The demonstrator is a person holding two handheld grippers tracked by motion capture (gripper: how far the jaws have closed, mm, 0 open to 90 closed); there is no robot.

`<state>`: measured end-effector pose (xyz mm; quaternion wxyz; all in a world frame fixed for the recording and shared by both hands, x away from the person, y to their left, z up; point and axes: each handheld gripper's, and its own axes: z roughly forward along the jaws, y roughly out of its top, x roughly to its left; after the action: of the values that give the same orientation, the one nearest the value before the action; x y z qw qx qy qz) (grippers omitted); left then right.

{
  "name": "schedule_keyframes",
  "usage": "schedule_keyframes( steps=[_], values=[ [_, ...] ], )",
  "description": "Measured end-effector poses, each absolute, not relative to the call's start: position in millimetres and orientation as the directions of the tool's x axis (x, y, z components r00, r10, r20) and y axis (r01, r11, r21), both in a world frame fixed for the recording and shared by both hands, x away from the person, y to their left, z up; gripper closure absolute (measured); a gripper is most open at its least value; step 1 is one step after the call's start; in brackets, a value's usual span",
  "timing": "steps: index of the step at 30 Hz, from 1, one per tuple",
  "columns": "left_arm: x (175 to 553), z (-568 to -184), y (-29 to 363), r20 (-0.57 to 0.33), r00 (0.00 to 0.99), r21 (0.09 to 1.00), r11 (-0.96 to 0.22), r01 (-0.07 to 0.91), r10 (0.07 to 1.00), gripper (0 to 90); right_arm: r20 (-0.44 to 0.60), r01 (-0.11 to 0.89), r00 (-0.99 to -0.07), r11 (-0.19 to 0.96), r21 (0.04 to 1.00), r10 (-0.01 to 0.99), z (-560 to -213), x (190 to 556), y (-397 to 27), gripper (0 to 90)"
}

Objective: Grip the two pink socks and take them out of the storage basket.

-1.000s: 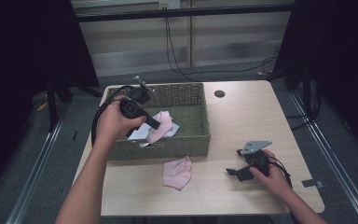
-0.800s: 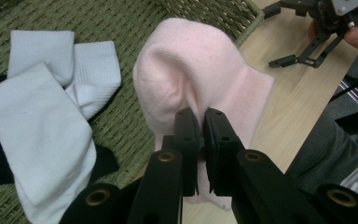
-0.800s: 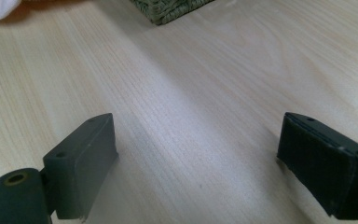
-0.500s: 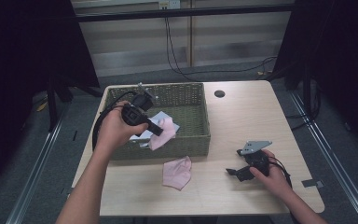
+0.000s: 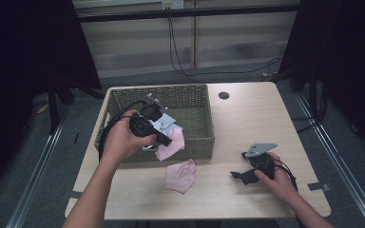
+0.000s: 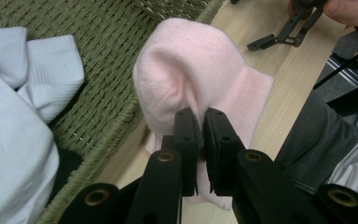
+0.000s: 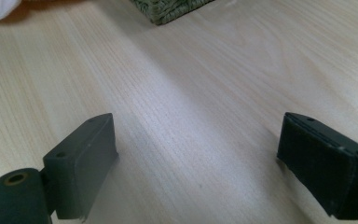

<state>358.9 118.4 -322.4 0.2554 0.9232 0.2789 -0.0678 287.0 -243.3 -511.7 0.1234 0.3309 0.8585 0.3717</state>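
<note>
Dark curtains and a slatted wall close off the room behind a pale wooden desk [image 5: 247, 123], whose near edge runs out of the bottom of the high view. Two hand-held grippers are in use. Over the near wall of a green woven rectangular basket [image 5: 190, 97], the left hand-held gripper [image 5: 167, 140] has its jaws pinched shut on a soft pink sock [image 5: 172, 147]; the left gripper view [image 6: 201, 135] shows the sock [image 6: 191, 74] bunched above the jaws and hanging partly over the basket rim [image 6: 112, 135], its lower end cut off behind the black jaws. A second pink sock [image 5: 180, 175] lies flat on the desk just in front of the basket, so two pink socks can be counted. Inside the basket lie pale blue-white ribbed socks [image 6: 23, 93]; the person's left hand covers most of them from above, and there seem to be two, though folds make the count uncertain. A dark patch beneath them is too shadowed to identify. The right hand-held gripper [image 5: 240, 176] rests on the desk at the right, well apart from the basket, its jaws spread wide with bare wood [image 7: 191, 116] between them.
</note>
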Motion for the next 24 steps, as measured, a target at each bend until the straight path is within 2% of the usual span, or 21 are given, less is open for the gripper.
schedule_keyframes(
  steps=[10,12,14,17,24],
  values=[
    [347.0,-336.0,110.4,-0.282,0.849,0.445,-0.723,0.528,0.446,83.0,0.034,0.476,-0.751,0.505,0.72,0.66,-511.7,286.9,-243.3,10.7],
    [343.9,-344.4,107.6,-0.295,0.851,0.458,-0.717,0.525,0.435,78.7,0.034,0.475,-0.751,0.505,0.721,0.659,-511.7,287.0,-243.3,10.7],
    [342.8,-348.6,106.7,-0.287,0.86,0.463,-0.725,0.51,0.421,68.8,0.034,0.476,-0.75,0.505,0.72,0.66,-511.7,286.9,-243.3,10.7],
    [341.3,-354.9,108.3,-0.288,0.858,0.477,-0.713,0.514,0.425,59.4,0.034,0.476,-0.751,0.505,0.72,0.659,-511.7,287.0,-243.3,10.7],
    [337.1,-370.3,121.2,-0.248,0.852,0.481,-0.704,0.522,0.461,51.2,0.034,0.475,-0.751,0.505,0.721,0.659,-511.8,287.0,-243.3,10.7]
  ],
)
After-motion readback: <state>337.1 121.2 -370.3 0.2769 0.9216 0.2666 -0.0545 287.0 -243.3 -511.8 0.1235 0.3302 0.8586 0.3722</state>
